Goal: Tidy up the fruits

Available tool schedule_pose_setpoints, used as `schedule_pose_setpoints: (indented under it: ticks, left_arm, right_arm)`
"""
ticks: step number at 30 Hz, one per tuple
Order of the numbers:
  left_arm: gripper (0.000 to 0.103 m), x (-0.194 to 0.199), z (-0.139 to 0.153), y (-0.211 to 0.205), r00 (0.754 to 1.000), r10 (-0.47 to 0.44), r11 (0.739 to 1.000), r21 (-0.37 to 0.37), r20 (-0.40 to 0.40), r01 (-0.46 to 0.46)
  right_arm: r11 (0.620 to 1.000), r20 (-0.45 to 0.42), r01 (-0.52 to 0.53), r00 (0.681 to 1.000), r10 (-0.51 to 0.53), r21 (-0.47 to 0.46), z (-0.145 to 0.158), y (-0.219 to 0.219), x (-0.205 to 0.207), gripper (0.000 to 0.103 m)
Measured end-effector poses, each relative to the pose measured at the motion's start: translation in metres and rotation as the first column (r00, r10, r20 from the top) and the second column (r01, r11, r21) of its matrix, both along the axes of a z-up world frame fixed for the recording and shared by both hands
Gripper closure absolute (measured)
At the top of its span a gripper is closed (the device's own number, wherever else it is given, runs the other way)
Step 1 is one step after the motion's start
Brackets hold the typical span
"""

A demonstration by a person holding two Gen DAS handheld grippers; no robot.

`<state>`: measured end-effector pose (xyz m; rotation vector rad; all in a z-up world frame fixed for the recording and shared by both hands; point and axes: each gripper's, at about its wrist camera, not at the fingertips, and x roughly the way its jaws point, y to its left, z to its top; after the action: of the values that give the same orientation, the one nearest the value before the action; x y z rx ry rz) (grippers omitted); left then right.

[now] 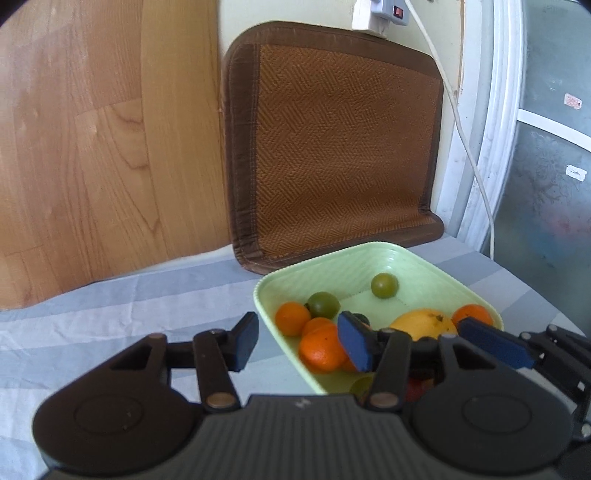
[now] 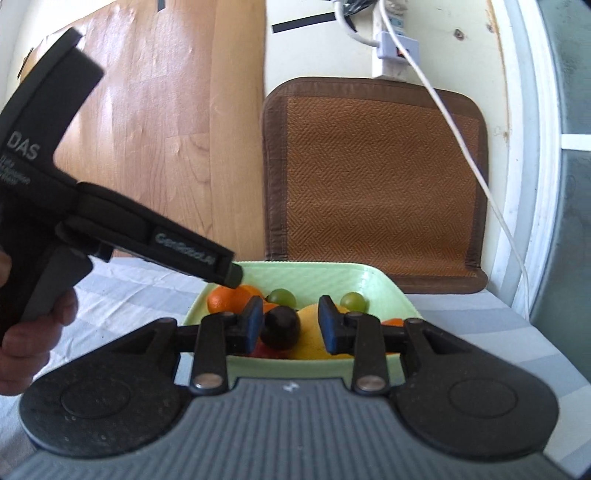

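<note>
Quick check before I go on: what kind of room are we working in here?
Probably a home room: a striped cloth-covered table, a woven brown seat mat leaning on the wall beneath a white plug adapter, and a pale green fruit tray.

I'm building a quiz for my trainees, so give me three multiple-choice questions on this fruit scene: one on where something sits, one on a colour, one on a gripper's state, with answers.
1. Where is the woven brown mat relative to the tray?
A. lying flat under it
B. standing upright behind it
C. rolled up in front of it

2. What colour is the tray?
A. pale green
B. white
C. blue

3. How is the left gripper?
A. shut on an orange
B. shut on the tray's rim
C. open, gripping nothing

Answers: 1 B, the mat rises upright beyond the tray's far rim. 2 A, its ribbed walls show pale green in both views. 3 C, its jaws stand apart with nothing pressed between them.
</note>
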<state>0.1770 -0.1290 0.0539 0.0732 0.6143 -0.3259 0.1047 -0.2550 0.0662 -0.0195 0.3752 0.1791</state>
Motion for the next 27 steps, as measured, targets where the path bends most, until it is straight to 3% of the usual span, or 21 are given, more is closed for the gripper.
schedule_pose_setpoints:
  ticks: [6, 8, 16, 18, 20, 24, 27]
  left_arm:
    - [0.048, -0.033, 0.009, 0.011, 0.998, 0.05, 0.998, 0.044, 0.031, -0.052]
    - [0.044, -0.046, 0.011, 0.015, 0.997, 0.062, 0.996, 0.053, 0.044, -0.065]
    - [0.041, -0.096, 0.013, 0.031, 0.994, 0.091, 0.993, 0.072, 0.067, -0.096]
    - [0.036, -0.106, 0.013, 0.037, 0.993, 0.098, 0.993, 0.063, 0.06, -0.102]
    - [0.018, -0.116, 0.013, 0.042, 0.992, 0.109, 0.992, 0.056, 0.068, -0.113]
    - [0.013, -0.135, 0.013, 0.05, 0.988, 0.127, 0.99, 0.057, 0.091, -0.132]
    - [0.004, -0.147, 0.011, 0.055, 0.985, 0.143, 0.988, 0.052, 0.095, -0.148]
  right_arm:
    - [0.998, 0.027, 0.037, 0.999, -0.038, 0.055, 0.009, -0.001, -0.022, 0.067]
    - [0.994, 0.02, 0.042, 0.999, -0.045, 0.098, 0.011, -0.003, -0.031, 0.061]
    - [0.948, -0.088, 0.078, 0.995, -0.053, 0.309, 0.012, -0.007, -0.063, 0.06]
    - [0.932, -0.13, 0.081, 0.991, -0.037, 0.353, 0.012, -0.006, -0.068, 0.058]
    - [0.919, -0.16, 0.083, 0.987, -0.022, 0.386, 0.013, -0.004, -0.074, 0.058]
    - [0.903, -0.201, 0.083, 0.98, 0.004, 0.422, 0.014, 0.003, -0.085, 0.058]
    - [0.895, -0.216, 0.081, 0.976, 0.018, 0.438, 0.015, 0.008, -0.094, 0.058]
